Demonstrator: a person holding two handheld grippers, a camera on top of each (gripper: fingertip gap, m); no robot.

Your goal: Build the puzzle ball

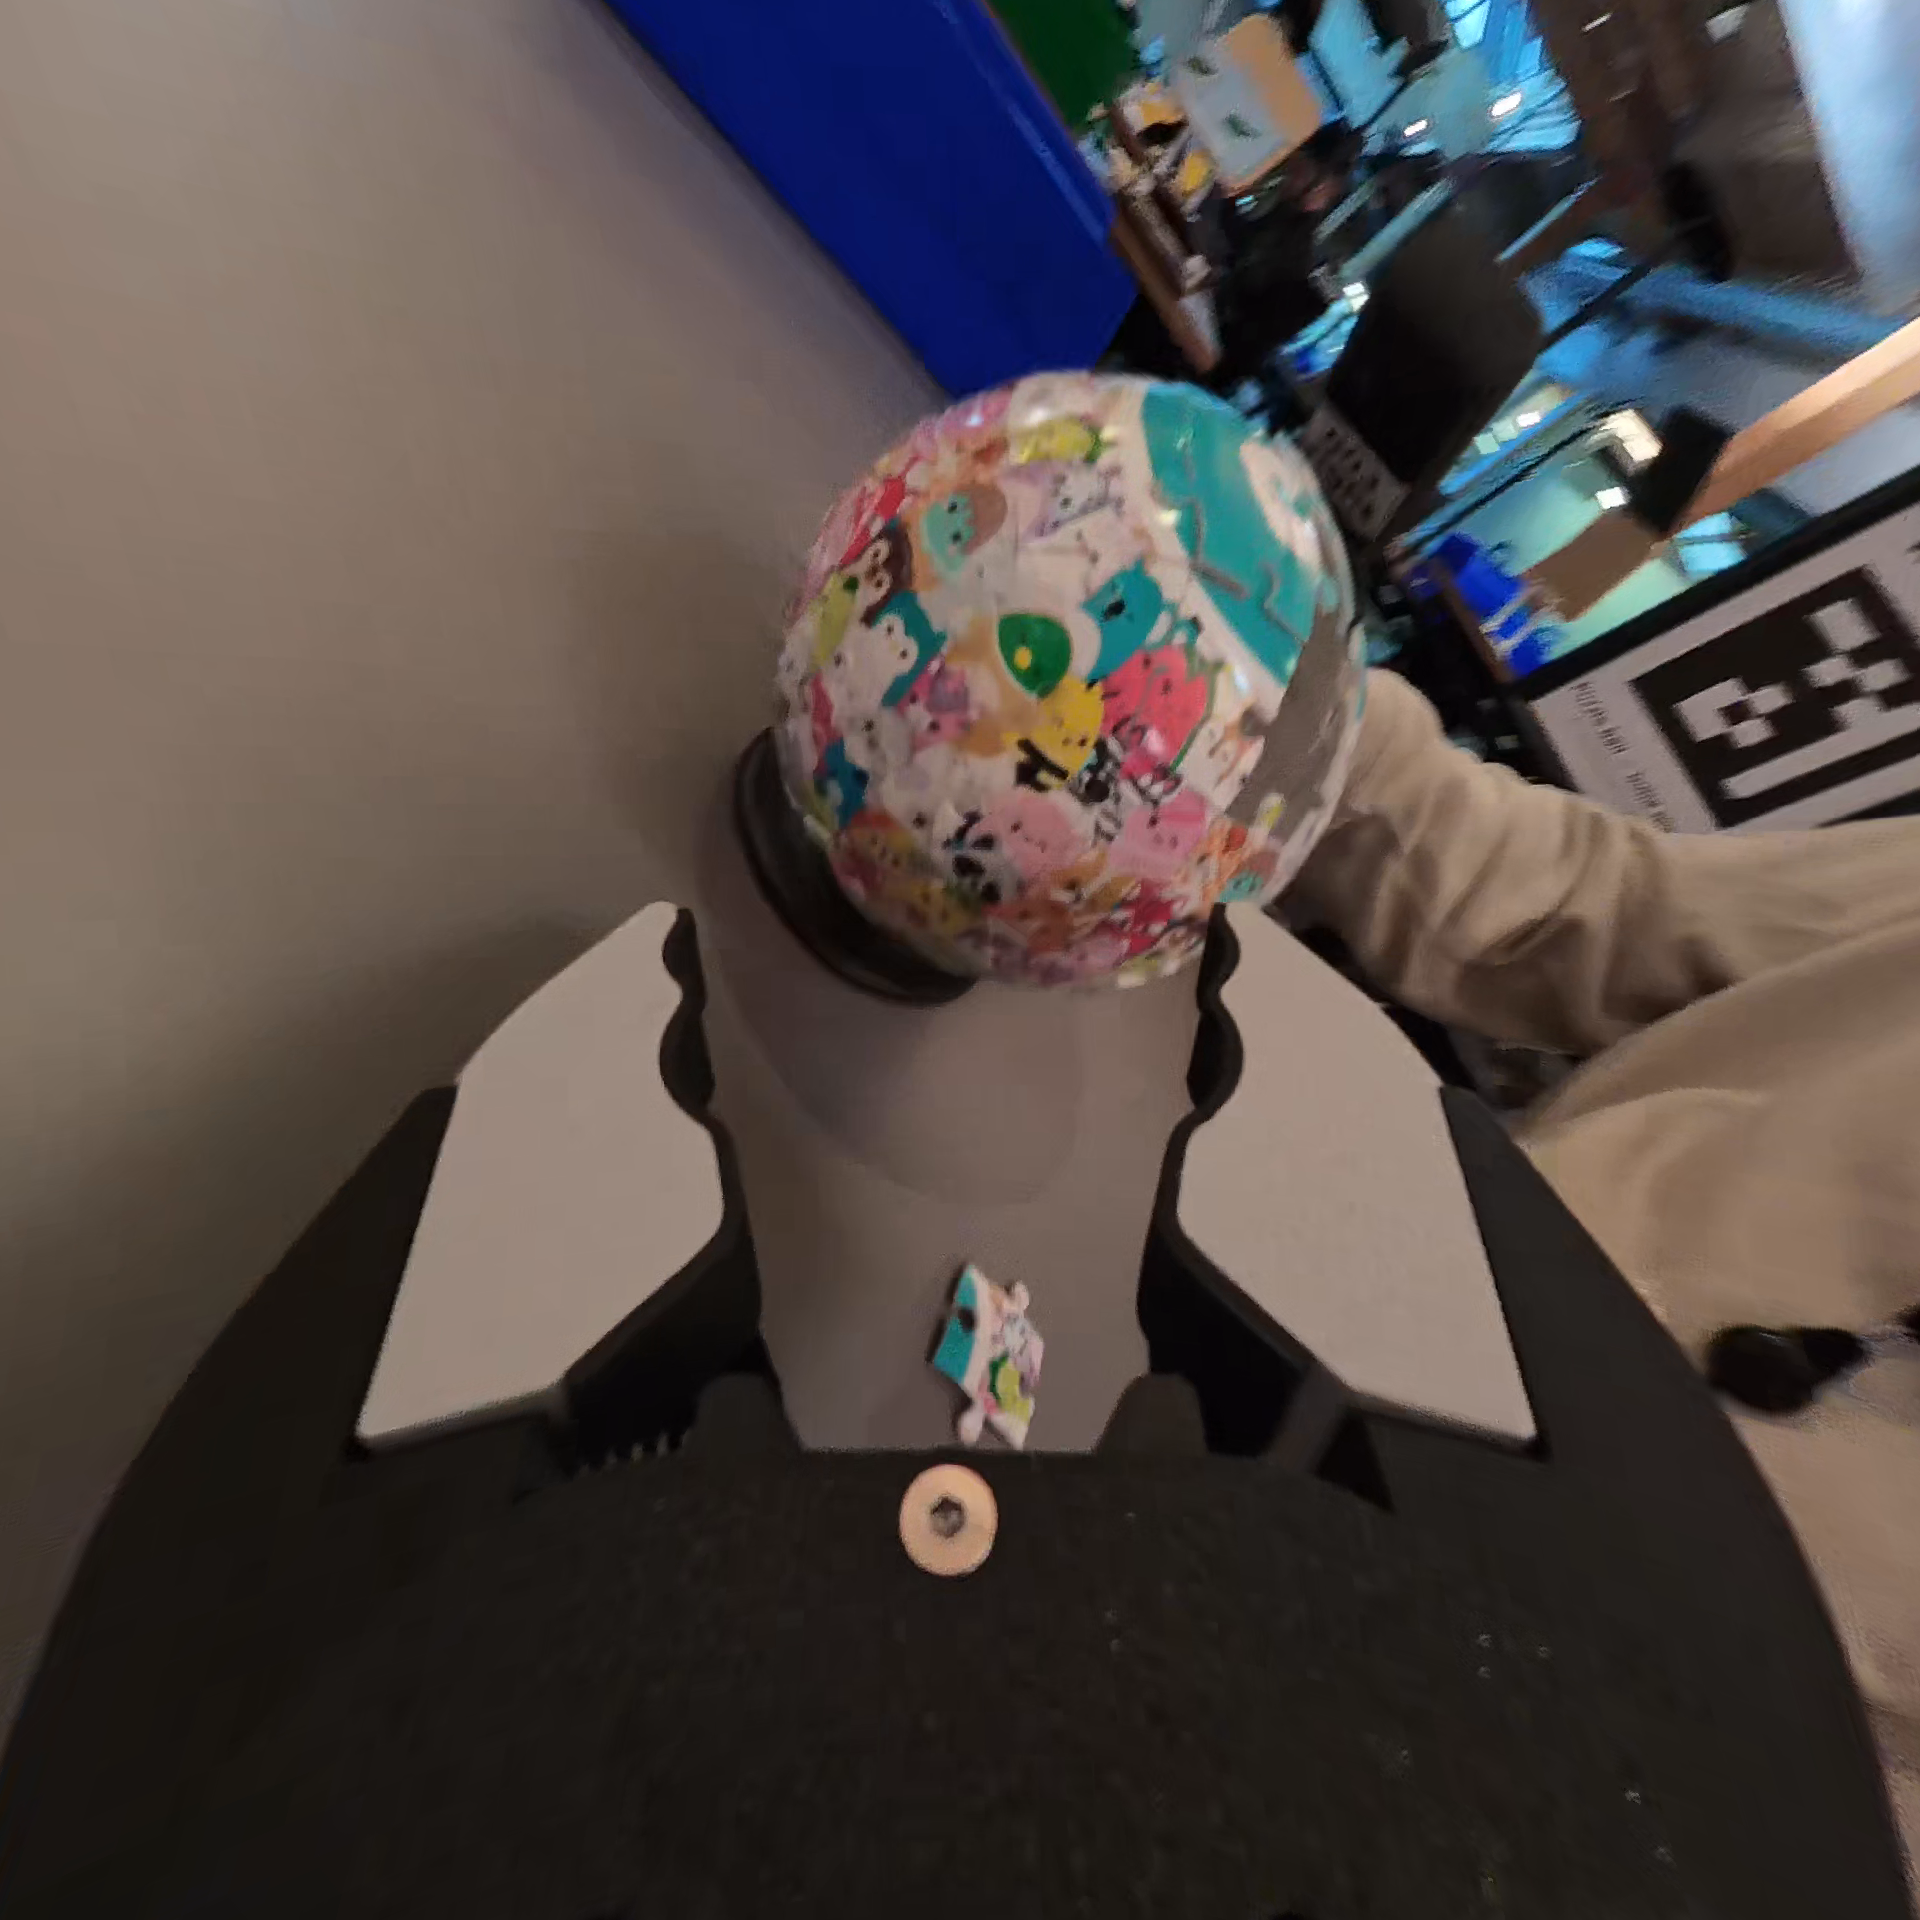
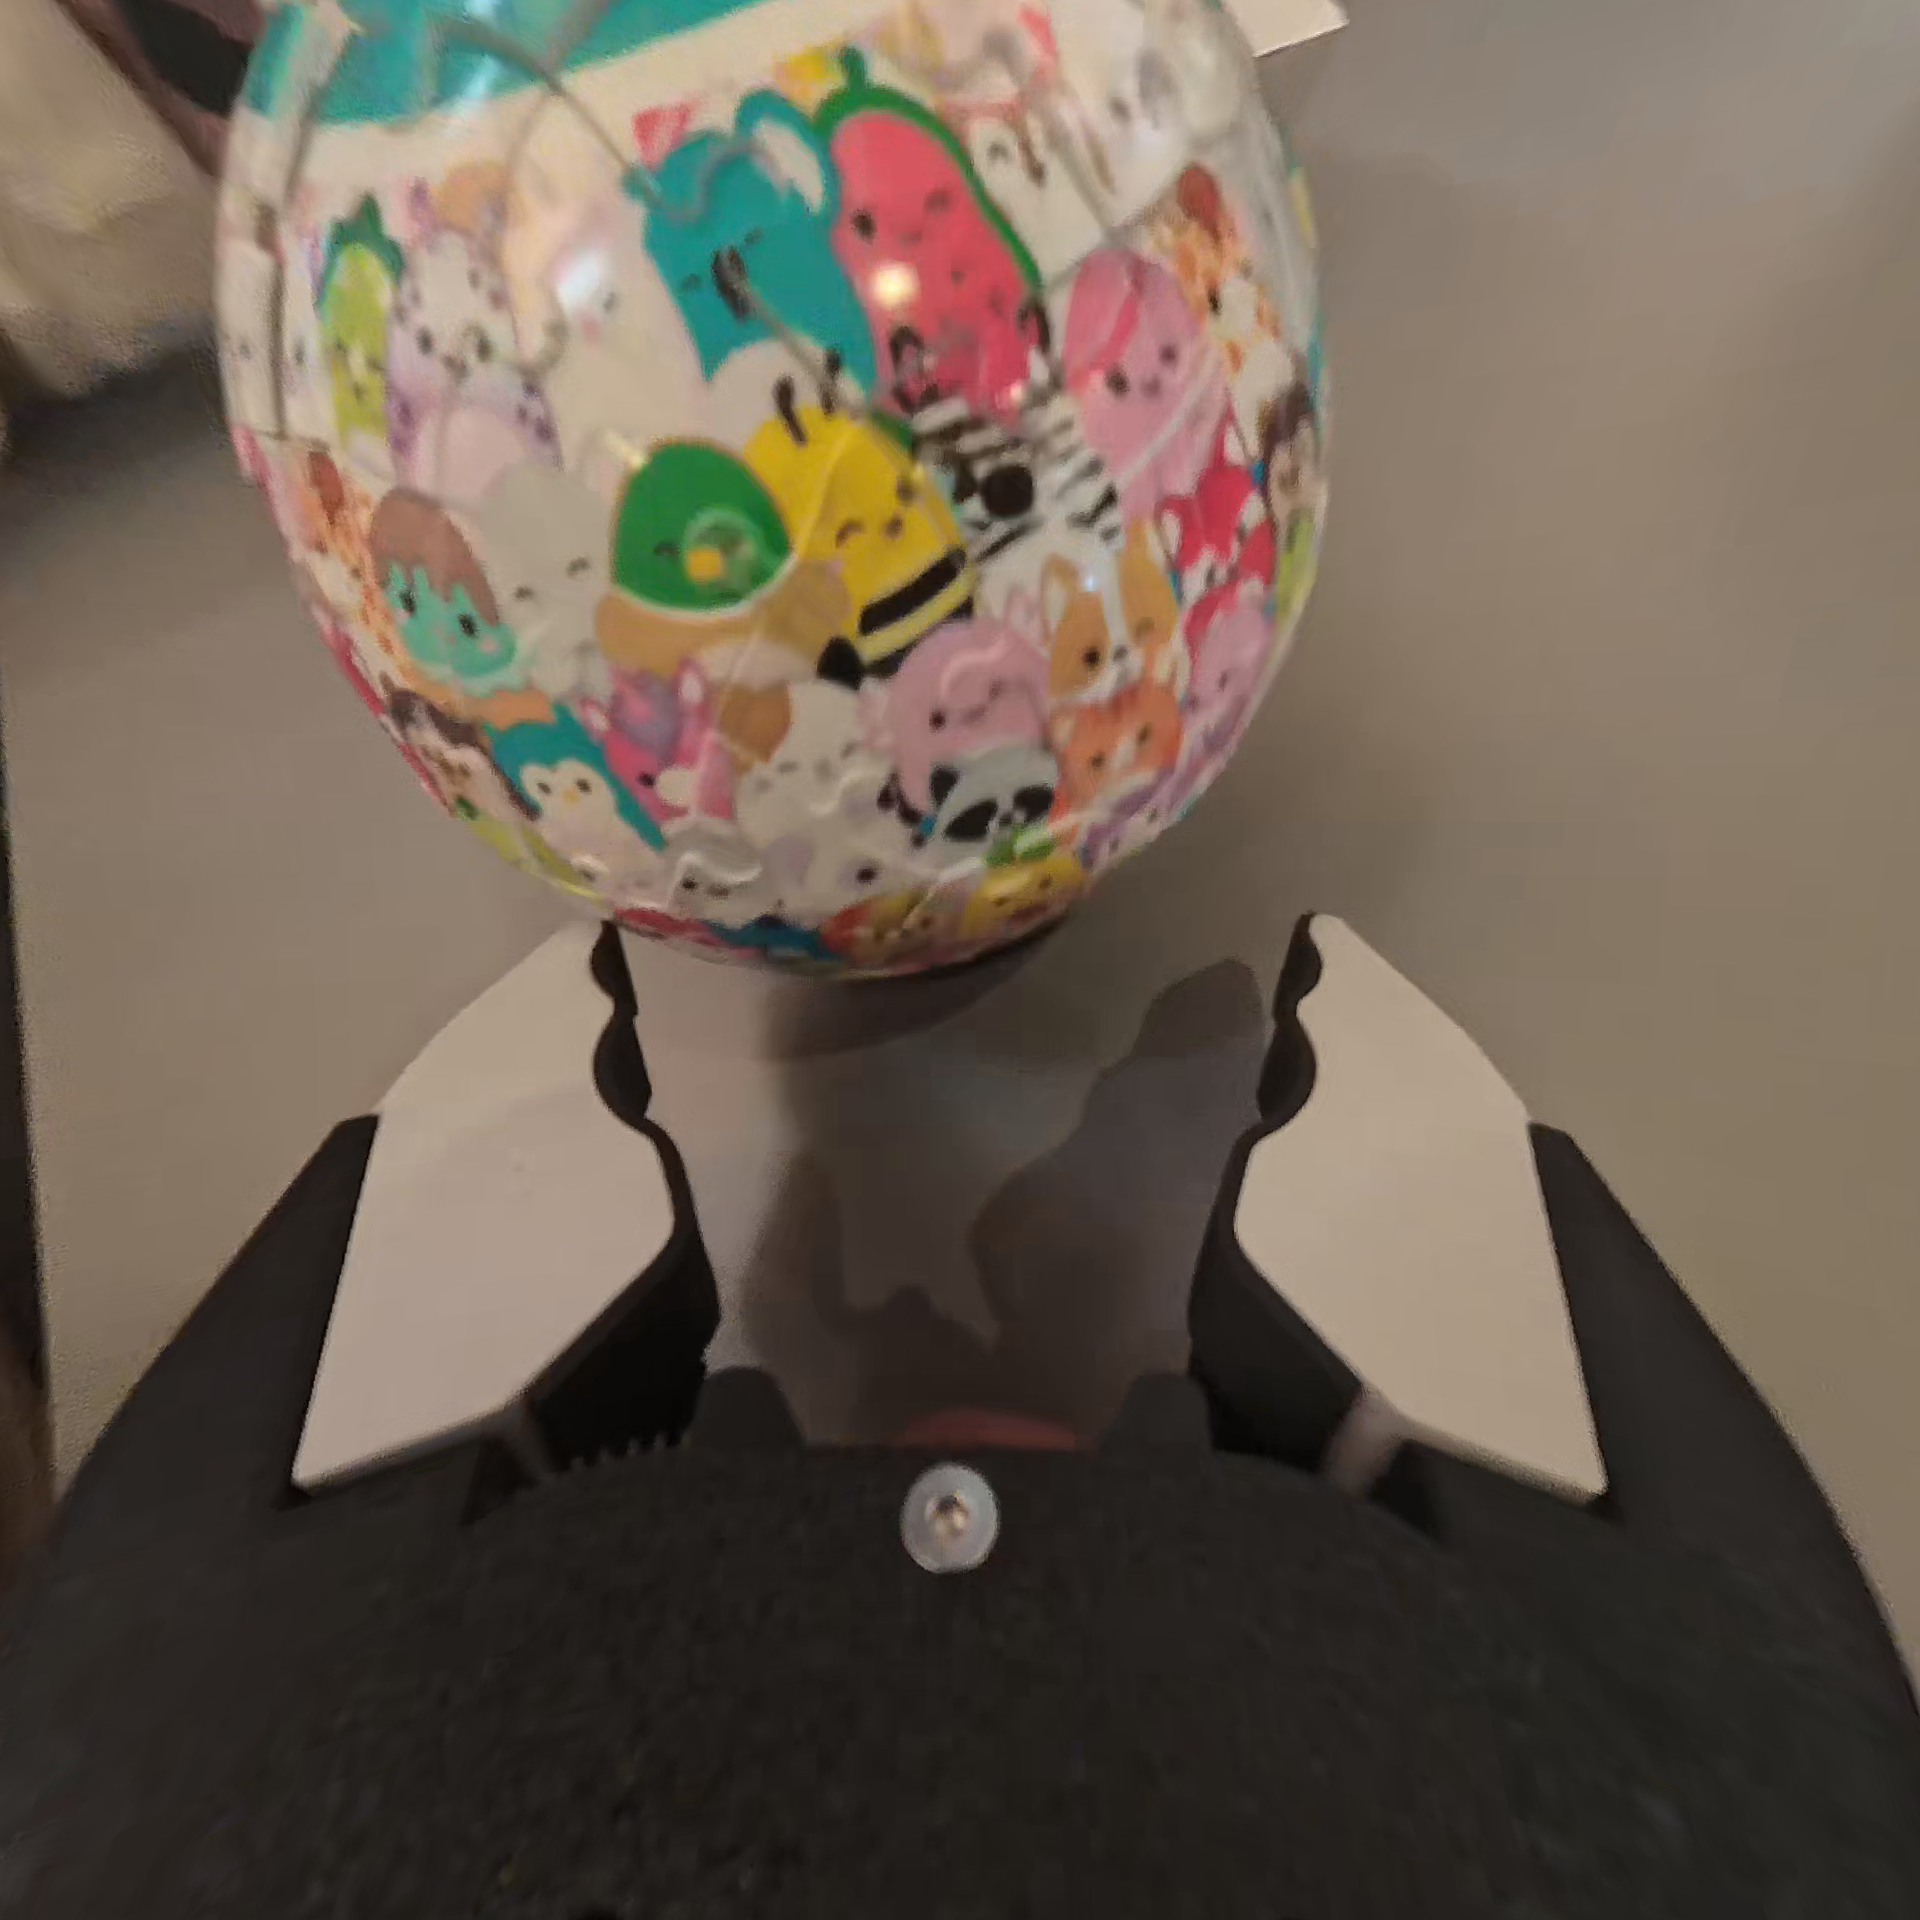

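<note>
Sitting on a black round stand (image 1: 821, 914) on the grey table (image 1: 312, 623), the glossy puzzle ball (image 1: 1060, 707) printed with colourful cartoon animals and a teal cap fills our two views; we see a gap in its shell on one side. One loose teal-and-white puzzle piece (image 1: 989, 1351) lies flat on the table near the ball. Our left gripper (image 1: 951, 966) hangs over that piece with jaws spread and empty. Our right gripper (image 2: 951, 971) faces the ball's base, likewise spread and holding nothing. A beige sleeve (image 1: 1558, 914) shows beside the ball.
</note>
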